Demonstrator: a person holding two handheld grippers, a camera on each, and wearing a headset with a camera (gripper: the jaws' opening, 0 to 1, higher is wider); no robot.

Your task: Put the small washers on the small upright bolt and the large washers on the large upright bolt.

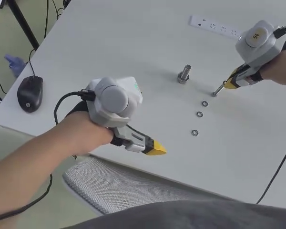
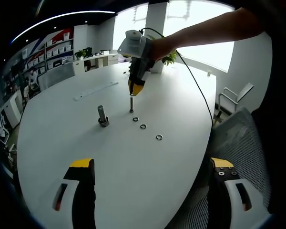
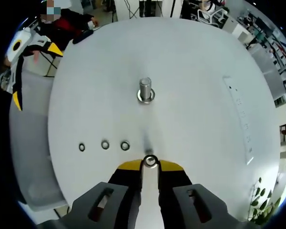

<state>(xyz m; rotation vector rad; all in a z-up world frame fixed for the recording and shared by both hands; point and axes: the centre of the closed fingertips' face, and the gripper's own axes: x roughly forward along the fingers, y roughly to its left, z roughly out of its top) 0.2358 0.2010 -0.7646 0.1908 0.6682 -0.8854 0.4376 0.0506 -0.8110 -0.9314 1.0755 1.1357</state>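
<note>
Right tongs pinched on slim silvery small bolt (top ringed, possibly a washer); left tongs agape.

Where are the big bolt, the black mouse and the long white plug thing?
Large steel upright bolt (image 1: 185,72): head view, on its shaft.
Black computer mouse (image 1: 30,93): head view, on the middle of its back.
White power strip (image 1: 214,26): head view, on its top face.
</note>
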